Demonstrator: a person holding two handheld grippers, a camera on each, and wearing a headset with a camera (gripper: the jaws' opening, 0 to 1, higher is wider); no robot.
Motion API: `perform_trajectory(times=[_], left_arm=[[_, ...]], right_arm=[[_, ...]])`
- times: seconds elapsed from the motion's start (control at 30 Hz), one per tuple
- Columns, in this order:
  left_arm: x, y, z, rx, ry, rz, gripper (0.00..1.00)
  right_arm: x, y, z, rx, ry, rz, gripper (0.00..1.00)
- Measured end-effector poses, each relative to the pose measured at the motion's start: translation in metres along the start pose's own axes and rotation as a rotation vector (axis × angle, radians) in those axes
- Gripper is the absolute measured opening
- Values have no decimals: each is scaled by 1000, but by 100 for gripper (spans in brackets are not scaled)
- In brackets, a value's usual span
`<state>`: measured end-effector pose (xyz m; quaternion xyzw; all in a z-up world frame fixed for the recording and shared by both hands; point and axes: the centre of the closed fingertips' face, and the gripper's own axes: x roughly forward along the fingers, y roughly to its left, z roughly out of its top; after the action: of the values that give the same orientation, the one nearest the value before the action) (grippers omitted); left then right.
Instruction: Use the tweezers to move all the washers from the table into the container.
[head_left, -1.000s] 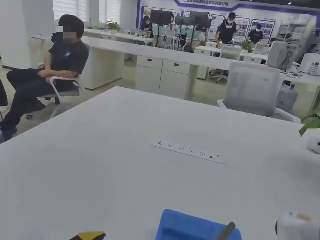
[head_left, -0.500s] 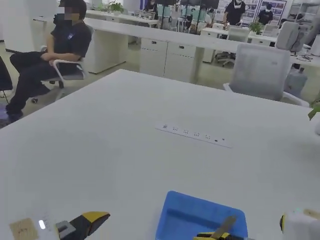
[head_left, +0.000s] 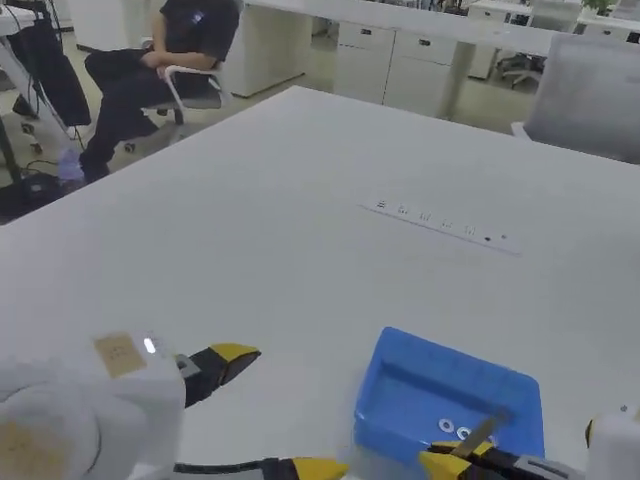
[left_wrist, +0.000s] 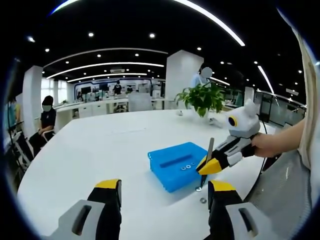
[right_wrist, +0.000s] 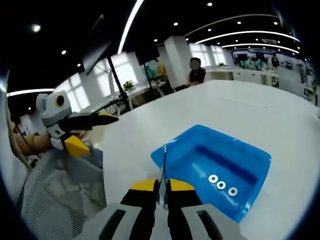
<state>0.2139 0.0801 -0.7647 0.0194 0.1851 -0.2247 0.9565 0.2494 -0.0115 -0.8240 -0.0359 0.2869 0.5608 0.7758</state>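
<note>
Right hand-held gripper (right_wrist: 161, 189) clamped on tweezers (right_wrist: 163, 167); left hand-held gripper (left_wrist: 164, 186) wide open, empty. We're mid-pick: next, nip washer (left_wrist: 203, 200) beside container (left_wrist: 159, 172), needs fine aim.

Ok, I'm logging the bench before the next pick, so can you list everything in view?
flat blue plastic container: one, blue, on the table in front of the grippers
small ring washers in the container: three, silvery, in a row on its floor
loose washers on the table: seemingly two, silvery, just outside the container's near wall
thin metal tweezers: one, grey, tips down by the loose washers
white table: one, white, with an inset socket strip
potted plant: one, green, beyond the container
seated person: one, dark clothes, on a chair past the table
left gripper: black and yellow, open
right gripper: black and yellow, shut on the tweezers
</note>
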Motion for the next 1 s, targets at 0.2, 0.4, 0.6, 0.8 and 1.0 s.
perform_trajectory(times=[0.2,0.4,0.6,0.8,1.0], left_arm=[[0,4,1,16,-7,29,66],[-1,1,12,-22,-64,15,68],[2,1,7,-16,-37,17,71],[3,0,5,-21,-23,11,71],[2,2,7,-30,-40,15,70]], right_arm=[[3,1,-3,-56,20,6,4],[5,-3,-3,-68,23,7,4],[6,-2,-7,-89,32,8,4],[5,-3,-3,-106,16,-9,4],[6,-2,-6,-132,38,-27,4]])
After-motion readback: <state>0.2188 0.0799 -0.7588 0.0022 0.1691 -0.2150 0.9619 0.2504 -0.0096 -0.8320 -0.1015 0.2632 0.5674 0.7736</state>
